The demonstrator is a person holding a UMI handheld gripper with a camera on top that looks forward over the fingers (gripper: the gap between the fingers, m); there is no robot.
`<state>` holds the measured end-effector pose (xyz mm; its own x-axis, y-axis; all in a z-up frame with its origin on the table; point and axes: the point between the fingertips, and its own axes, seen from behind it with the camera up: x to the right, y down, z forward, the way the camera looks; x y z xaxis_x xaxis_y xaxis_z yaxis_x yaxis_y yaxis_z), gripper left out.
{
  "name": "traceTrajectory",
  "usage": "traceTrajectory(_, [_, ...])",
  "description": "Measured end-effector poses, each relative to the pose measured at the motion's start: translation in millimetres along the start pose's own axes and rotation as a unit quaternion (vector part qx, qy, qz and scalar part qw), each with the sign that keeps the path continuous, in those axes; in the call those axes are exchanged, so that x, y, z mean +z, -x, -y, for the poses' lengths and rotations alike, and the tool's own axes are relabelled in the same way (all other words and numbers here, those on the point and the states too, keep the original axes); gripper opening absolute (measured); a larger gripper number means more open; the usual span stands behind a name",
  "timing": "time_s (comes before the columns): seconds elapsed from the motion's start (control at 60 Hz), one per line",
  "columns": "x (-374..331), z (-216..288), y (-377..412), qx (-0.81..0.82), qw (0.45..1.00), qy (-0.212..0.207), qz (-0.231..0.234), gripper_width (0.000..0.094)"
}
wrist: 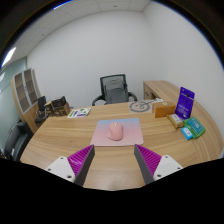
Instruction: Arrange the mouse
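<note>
The gripper [112, 160] is held level above the near edge of the wooden desk [60, 140], looking forward along the desktop, its fingers spread wide with nothing between them; the purple pads [79, 158] show at the bottom of the frame, left and right of centre. Just ahead of them, at the frame's centre, a pink mouse [116, 130] sits on a pink mat [117, 133], well inside the mat's edges. Its long axis seems to run away from the gripper, though which end is the front cannot be told. Bare desk lies open on the mat's left side. To the right stand a purple sign [185, 101] and a teal box [193, 127]; an office chair [115, 90] waits beyond the desk.
</note>
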<state>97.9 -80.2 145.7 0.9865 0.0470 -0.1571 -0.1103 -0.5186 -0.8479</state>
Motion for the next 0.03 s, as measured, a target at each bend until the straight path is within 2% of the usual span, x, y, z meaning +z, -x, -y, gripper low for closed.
traceTrajectory(0.033, [-21, -6, -5, -0.002, 1.0, -0.003, 0.003, 0.0831])
